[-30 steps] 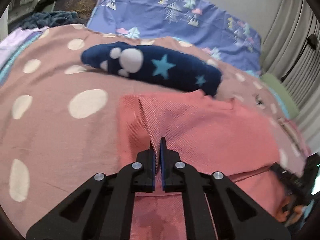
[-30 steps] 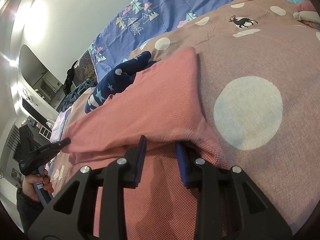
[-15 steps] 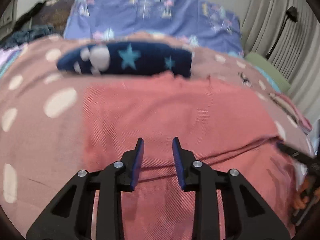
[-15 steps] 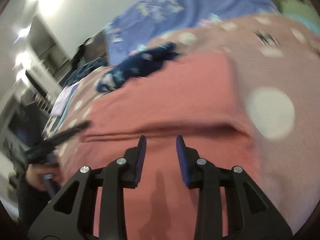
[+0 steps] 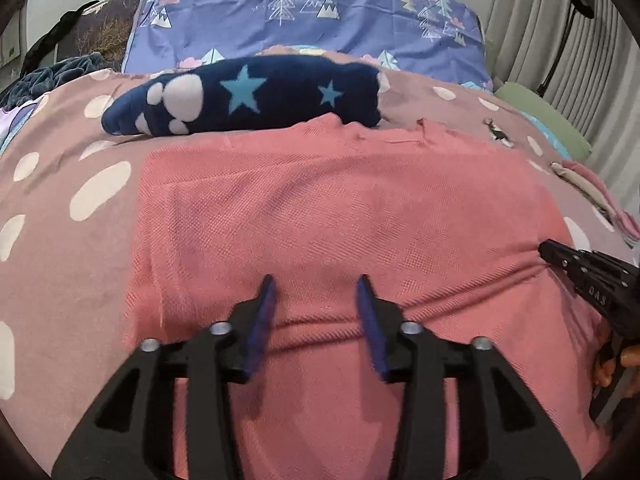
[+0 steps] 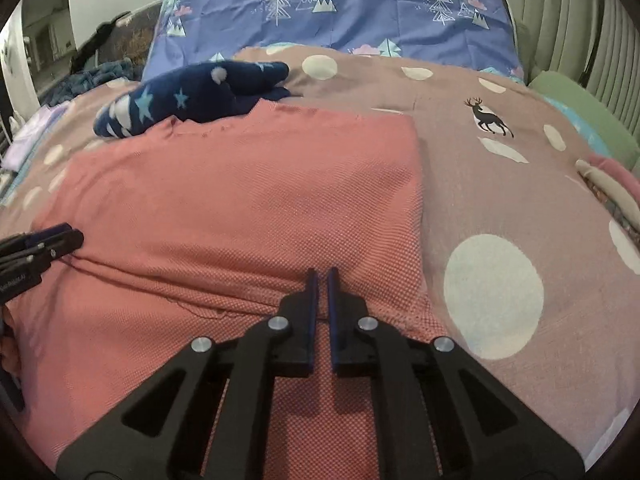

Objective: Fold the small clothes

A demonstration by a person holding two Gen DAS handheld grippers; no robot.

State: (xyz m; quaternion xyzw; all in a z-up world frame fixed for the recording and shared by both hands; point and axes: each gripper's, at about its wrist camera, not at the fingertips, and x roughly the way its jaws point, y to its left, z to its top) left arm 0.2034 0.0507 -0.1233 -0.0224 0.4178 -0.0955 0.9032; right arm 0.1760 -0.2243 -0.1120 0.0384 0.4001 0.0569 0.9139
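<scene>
Garment day on the dotted duvet (image 6: 496,216): your left gripper (image 5: 316,300) is opening, nothing between its jaws, above the pink knit top (image 5: 340,208) lying centre; at right, your right gripper (image 6: 320,280) is closing on its folded near edge, apparently to lift it.

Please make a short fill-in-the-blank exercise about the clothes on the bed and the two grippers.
1. The folded garment under both grippers is ____ in colour.
2. The navy garment behind it shows light blue ____.
3. The bedcover carries a small black ____ print.
4. The jaws of the left gripper are ____.

Missing words: pink; stars; deer; opening
</scene>
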